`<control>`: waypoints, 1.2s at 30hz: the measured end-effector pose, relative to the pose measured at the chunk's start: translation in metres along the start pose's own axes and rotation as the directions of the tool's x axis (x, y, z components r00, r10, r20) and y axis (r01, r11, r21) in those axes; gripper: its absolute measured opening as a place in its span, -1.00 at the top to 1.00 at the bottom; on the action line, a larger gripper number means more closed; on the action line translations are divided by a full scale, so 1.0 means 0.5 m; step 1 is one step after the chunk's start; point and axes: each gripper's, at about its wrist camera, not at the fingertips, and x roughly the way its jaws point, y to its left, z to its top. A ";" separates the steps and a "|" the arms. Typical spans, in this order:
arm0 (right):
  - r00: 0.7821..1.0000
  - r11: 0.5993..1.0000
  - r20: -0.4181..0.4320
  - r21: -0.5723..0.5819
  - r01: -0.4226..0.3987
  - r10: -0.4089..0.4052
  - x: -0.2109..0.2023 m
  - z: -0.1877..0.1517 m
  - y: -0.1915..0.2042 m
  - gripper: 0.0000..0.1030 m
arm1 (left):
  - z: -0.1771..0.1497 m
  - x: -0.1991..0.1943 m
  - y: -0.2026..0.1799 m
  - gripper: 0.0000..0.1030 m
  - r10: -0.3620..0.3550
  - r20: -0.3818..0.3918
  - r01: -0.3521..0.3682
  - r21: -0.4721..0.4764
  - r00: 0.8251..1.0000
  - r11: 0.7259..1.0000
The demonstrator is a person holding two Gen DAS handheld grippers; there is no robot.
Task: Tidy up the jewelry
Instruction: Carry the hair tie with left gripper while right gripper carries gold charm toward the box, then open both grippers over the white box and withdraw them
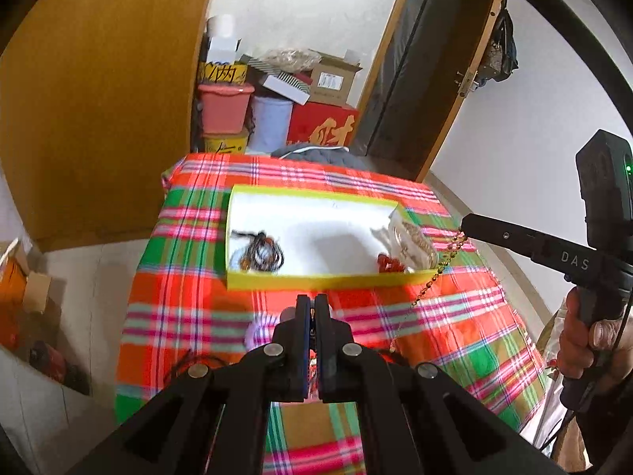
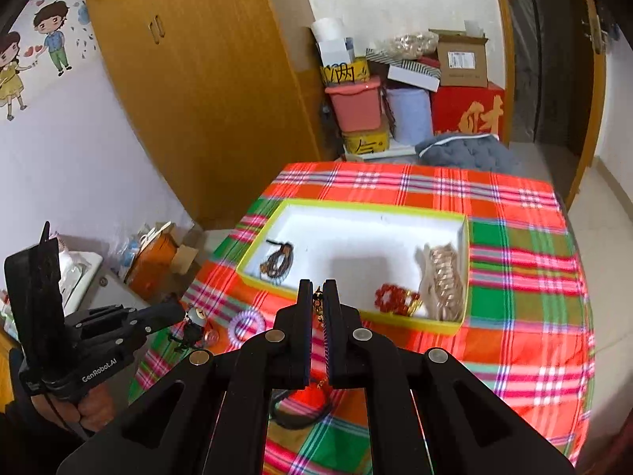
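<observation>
A yellow box (image 1: 316, 277) (image 2: 356, 204) with a white inside sits on the plaid cloth. In it lie dark bead bracelets (image 1: 261, 253) (image 2: 279, 261) at the left, and a red bead bracelet (image 1: 389, 263) (image 2: 391, 297) and a bagged gold chain (image 1: 411, 241) (image 2: 445, 277) at the right. My left gripper (image 1: 312, 304) (image 2: 180, 310) is shut on a small figure pendant (image 2: 194, 316) with black cords, above the cloth's near left. My right gripper (image 2: 318, 293) (image 1: 467, 225) is shut on a gold bead chain (image 1: 443, 265) that hangs down by the box's right front corner.
A purple spiral ring (image 2: 247, 326) and a black cord (image 2: 300, 415) lie on the cloth in front of the box. Behind the table are a grey cushion (image 2: 467, 150), stacked boxes and buckets (image 2: 356, 107), and a wooden wardrobe (image 2: 198, 79). A doorway (image 1: 427, 59) stands at the right.
</observation>
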 end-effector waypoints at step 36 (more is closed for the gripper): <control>0.992 0.992 -0.051 0.031 0.120 -0.118 0.175 0.125 -0.169 0.91 | 0.154 0.282 0.033 0.97 0.013 -0.075 -0.011 0.031 0.997 0.999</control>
